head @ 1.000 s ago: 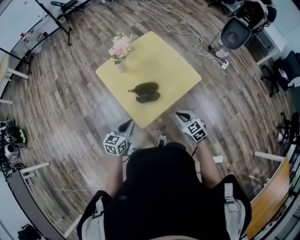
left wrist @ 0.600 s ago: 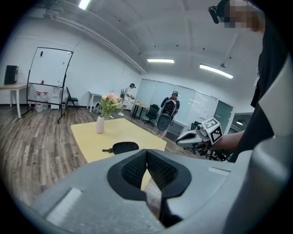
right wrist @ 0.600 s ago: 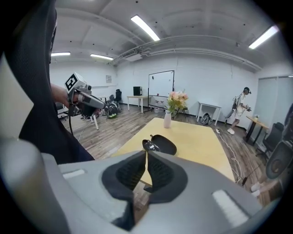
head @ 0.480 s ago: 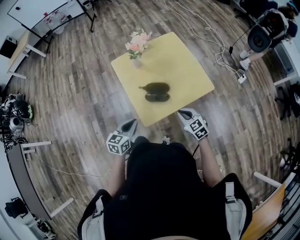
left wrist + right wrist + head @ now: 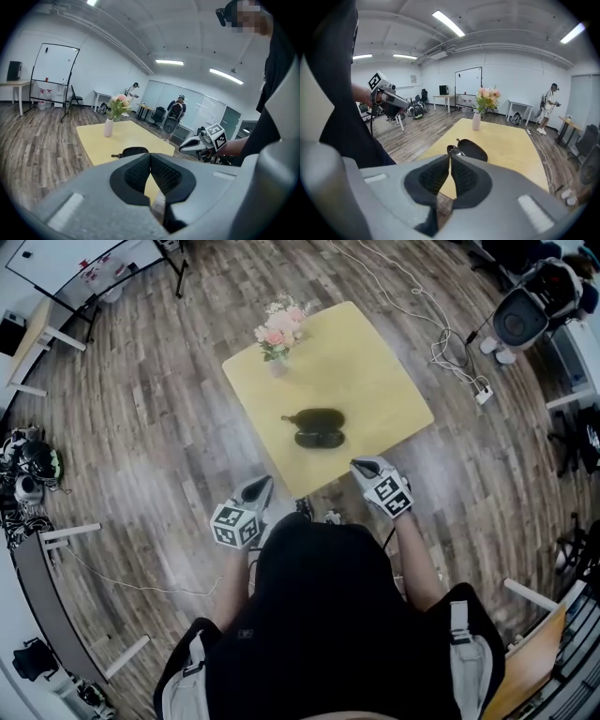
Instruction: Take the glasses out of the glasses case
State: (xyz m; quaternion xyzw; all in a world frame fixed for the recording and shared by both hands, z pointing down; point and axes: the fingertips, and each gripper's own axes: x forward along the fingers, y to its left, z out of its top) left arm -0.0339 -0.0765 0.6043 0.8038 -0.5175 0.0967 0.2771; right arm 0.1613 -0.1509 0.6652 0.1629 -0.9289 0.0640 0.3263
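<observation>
A dark glasses case (image 5: 317, 427) lies open on the yellow table (image 5: 375, 381), its lid half away from me and the glasses half hidden in the near half. My left gripper (image 5: 260, 487) hangs just off the table's near edge, left of the case, shut on nothing. The right gripper (image 5: 360, 466) sits at the near edge to the case's right, also shut and empty. From the left gripper view the case (image 5: 134, 152) shows just past the closed pads (image 5: 140, 171). Beyond the pads in the right gripper view lies the case (image 5: 471, 149).
A vase of pink flowers (image 5: 277, 334) stands at the table's far left corner. Wood floor surrounds the table. Cables (image 5: 441, 343) and a chair (image 5: 525, 310) lie to the far right, and a whiteboard stand (image 5: 103, 277) to the far left. People stand far off (image 5: 547, 112).
The head camera has turned, so the table now sits a little further right and nearer. Both grippers stay shut by the near edge; the case is untouched.
</observation>
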